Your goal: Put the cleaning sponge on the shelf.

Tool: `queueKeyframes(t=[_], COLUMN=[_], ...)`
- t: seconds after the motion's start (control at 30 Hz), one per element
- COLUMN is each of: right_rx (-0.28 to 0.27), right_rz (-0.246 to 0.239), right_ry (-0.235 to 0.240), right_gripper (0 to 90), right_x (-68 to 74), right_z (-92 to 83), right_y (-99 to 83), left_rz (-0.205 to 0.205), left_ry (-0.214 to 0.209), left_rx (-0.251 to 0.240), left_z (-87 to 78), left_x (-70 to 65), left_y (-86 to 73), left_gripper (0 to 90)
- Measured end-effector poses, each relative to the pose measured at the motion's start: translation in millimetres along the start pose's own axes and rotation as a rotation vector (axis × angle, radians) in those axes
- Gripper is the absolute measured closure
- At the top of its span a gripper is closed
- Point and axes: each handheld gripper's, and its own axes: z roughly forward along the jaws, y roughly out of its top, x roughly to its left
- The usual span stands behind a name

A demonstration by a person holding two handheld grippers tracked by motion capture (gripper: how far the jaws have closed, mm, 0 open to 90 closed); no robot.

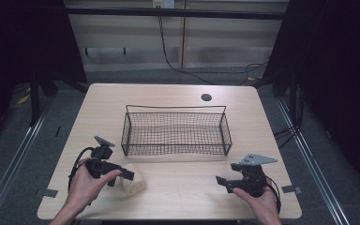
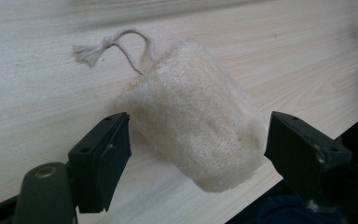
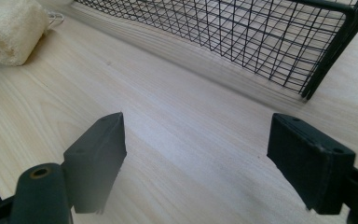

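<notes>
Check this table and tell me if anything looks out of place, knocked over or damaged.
Nothing stands out. The black wire basket stands upright and empty mid-table. The pale fibrous loofah sponge with its string loop lies intact on the light wooden table near the front edge, between the open left gripper jaws.

Pale wood-grain bench with a smooth, matt top. Black wire-mesh metal basket. Cream loofah sponge, coarse and fibrous, with a thin twisted cotton string. Left hand-held gripper has matt black plastic jaws.
</notes>
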Motion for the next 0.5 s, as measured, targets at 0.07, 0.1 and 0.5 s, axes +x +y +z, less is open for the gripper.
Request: queueKeyframes(t=[0.07,0.1,0.5], right_rx=[0.001,0.000,0.004], right_rz=[-0.001,0.000,-0.005], right_ry=[0.000,0.000,-0.002], right_gripper=[19.1,19.1,19.1], right_x=[0.0,0.0,0.5], right_z=[0.1,0.1,0.6], right_y=[0.0,0.0,0.2], left_rz=[0.000,0.017,0.039], left_ry=[0.013,0.022,0.071], left_rx=[0.009,0.024,0.093], left_z=[1.3,2.2,17.9], left_x=[-4.4,-6.3,-21.6], left_y=[2.5,4.1,23.4], left_gripper=[19.5,17.9,17.6])
